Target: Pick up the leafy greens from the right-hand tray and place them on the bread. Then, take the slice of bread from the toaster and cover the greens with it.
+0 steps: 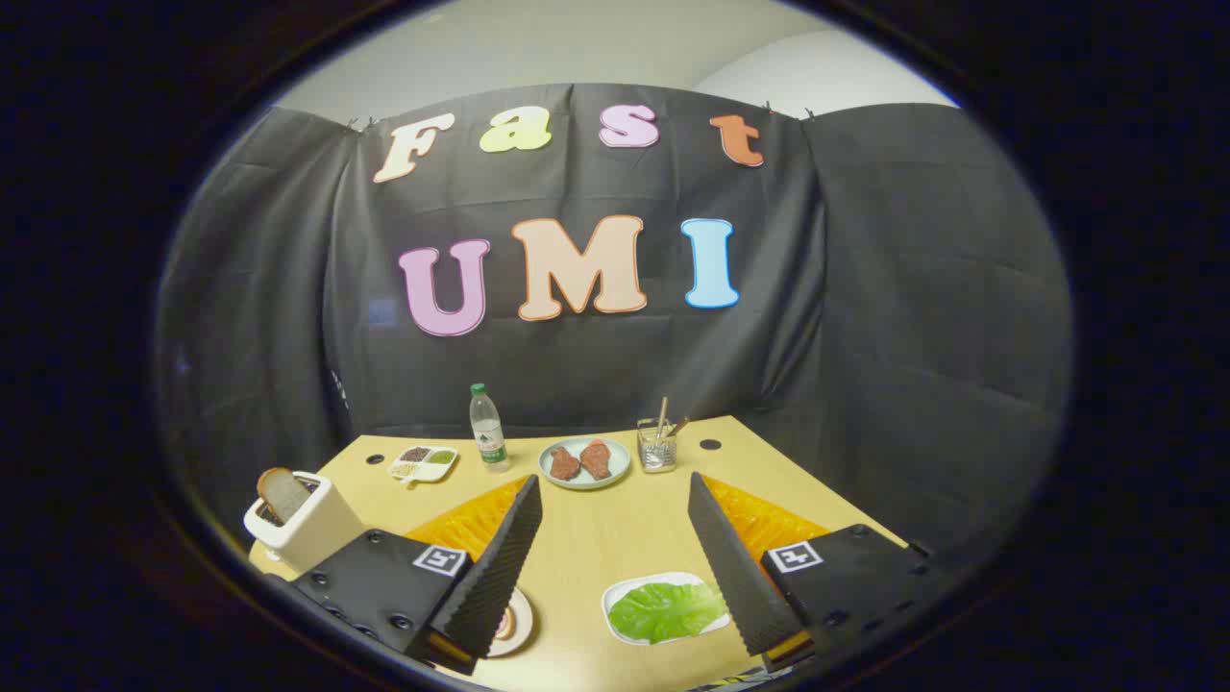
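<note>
We see the table (596,538) stretching ahead, bare wood open between the fingers; our gripper (615,586) hangs above it with jaws spread wide, holding nothing; the toaster (303,524) with its bread slice (281,492) stands off the left finger; the tray (615,601) lies just inside the right finger, its greens (665,611) long axis running across the jaws; we judge a short drop rightward reaches them.

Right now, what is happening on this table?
A hand-held gripper hangs over the table with its fingers open, holding nothing. The leafy greens lie on their tray near the right finger. A slice of bread stands in the toaster, beyond the left finger.
</note>
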Action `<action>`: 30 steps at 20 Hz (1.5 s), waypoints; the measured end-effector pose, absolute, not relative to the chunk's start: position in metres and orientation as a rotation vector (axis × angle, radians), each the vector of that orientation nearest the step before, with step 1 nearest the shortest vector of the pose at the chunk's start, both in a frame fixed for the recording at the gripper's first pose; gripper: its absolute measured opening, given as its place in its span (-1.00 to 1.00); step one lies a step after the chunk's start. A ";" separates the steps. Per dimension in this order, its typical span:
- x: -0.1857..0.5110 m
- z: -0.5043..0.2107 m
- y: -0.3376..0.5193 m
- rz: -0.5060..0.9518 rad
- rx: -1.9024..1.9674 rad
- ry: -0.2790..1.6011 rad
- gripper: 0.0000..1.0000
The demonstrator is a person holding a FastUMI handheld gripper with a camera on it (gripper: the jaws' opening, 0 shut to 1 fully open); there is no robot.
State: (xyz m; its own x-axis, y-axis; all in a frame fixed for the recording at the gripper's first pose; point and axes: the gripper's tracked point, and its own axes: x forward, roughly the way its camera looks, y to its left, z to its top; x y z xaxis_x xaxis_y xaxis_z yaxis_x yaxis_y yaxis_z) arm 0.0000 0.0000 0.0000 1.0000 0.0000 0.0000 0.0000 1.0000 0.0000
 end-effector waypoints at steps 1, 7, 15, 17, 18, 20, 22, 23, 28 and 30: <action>0.001 -0.001 0.000 0.001 -0.002 0.003 0.95; 0.010 0.001 -0.009 0.008 -0.004 0.008 0.95; 0.021 -0.008 -0.037 0.015 -0.002 0.031 0.95; 0.024 -0.008 -0.049 0.014 0.010 0.036 0.95; 0.025 -0.010 -0.056 0.011 0.013 0.041 0.95; 0.030 -0.013 -0.071 0.004 0.020 0.054 0.95; 0.035 -0.020 -0.089 0.002 0.026 0.079 0.95; 0.038 -0.025 -0.097 0.004 0.028 0.092 0.95; 0.057 -0.072 -0.135 0.043 0.089 0.231 0.95; 0.067 -0.096 -0.154 0.037 0.102 0.293 0.95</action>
